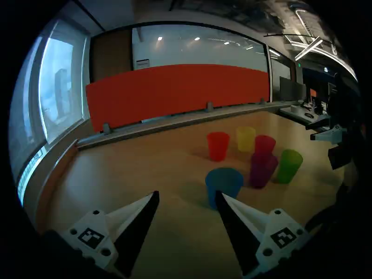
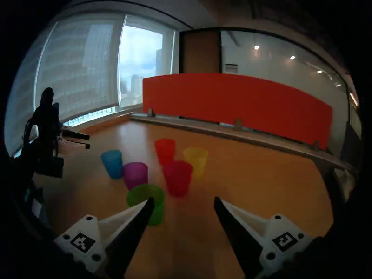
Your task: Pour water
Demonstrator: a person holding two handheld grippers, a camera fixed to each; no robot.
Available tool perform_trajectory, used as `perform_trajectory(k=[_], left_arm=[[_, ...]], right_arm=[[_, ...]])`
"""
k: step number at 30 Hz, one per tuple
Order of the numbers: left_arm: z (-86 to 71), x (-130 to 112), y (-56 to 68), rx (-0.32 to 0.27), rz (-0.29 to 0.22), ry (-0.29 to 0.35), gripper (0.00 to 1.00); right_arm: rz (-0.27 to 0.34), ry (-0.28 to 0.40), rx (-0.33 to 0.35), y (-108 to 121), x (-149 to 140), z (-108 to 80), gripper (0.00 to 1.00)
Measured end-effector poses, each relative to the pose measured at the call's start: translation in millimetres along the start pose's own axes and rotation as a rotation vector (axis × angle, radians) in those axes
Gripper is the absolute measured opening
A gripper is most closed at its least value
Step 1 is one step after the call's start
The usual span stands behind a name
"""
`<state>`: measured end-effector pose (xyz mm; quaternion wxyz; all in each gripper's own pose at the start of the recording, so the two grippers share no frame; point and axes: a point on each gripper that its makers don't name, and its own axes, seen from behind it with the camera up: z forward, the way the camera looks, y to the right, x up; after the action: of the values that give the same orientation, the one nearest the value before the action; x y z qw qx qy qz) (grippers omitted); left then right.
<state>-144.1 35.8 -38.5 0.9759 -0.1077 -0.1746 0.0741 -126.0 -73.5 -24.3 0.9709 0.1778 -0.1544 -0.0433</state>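
Both tools idle: left gripper (image 1: 187, 197) has its jaws spread with nothing between them; right gripper (image 2: 182, 204) same, wide apart and empty. Six plastic cups sit in a tight cluster on the wooden table (image 1: 139, 167). Blue cup (image 1: 224, 182) is nearest the left gripper, just ahead of its fingers. Green cup (image 2: 147, 199) is nearest the right gripper, partly behind one finger. Purple cup (image 2: 135, 174), crimson cup (image 2: 177, 177), orange cup (image 2: 165, 150) and yellow cup (image 2: 195, 160) sit further back. Main risk: cluster is dense, so an open jaw going for one cup likely clips a neighbour and tips it (light-looking cups, little to hold them down). Over-squeezing could buckle a wall and slop water. Can't tell which cup holds water, so picking the wrong source is possible. All cups stand upright, mouths up, long axis vertical, wider at the rim.
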Motion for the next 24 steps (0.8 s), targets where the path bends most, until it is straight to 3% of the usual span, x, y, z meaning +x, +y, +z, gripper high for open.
perform_trajectory(k=[15,24], left_arm=[[-8.7,37.0,-17.9,0.157,-0.076,0.188,0.88],[-8.6,51.6,-21.4,0.218,-0.159,0.267,0.88]], right_arm=[[0.048,0.218,-0.308,57.4,39.1,-3.1,0.99],[0.05,0.311,-0.428,69.6,52.3,-9.7,0.99]])
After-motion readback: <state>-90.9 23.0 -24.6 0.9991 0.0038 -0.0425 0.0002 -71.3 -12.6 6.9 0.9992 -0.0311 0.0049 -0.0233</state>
